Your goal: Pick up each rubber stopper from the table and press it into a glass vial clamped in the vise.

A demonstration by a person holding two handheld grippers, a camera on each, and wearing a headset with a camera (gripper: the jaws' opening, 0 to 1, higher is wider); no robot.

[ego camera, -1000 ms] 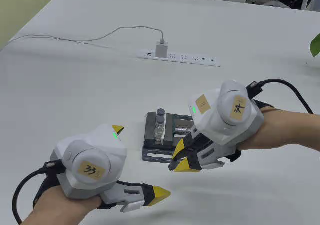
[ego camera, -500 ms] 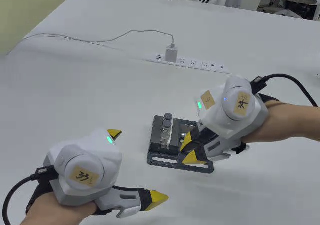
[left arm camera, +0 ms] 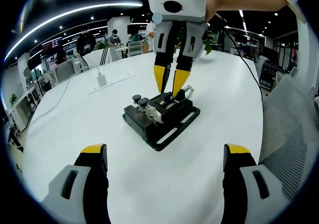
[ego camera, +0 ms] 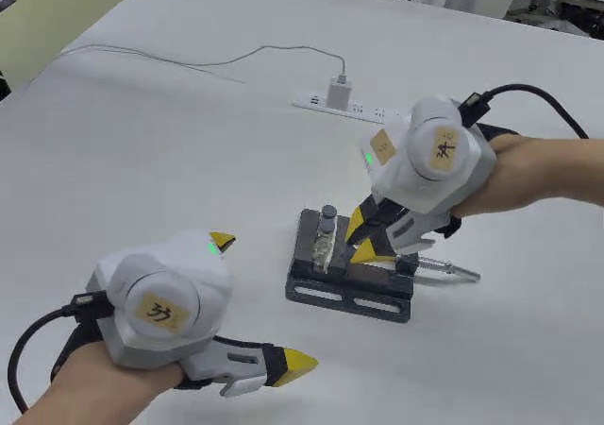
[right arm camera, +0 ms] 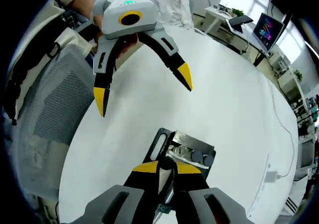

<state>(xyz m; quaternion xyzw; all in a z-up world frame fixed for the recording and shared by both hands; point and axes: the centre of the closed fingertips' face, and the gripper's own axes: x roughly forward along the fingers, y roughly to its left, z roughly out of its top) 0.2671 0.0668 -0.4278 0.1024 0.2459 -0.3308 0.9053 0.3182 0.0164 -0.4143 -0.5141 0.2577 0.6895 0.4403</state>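
Pressing looks done: the narrow-fingered right gripper (ego camera: 359, 239), beside the grey-stoppered clear glass vial (ego camera: 326, 246) in the black metal vise (ego camera: 349, 288), should lift clear; the left gripper (ego camera: 260, 302) gapes wide.

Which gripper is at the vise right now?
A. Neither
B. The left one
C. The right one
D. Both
C: the right gripper has its fingers directly over the vise, while the left gripper is wide open over the table, off to the side of it.
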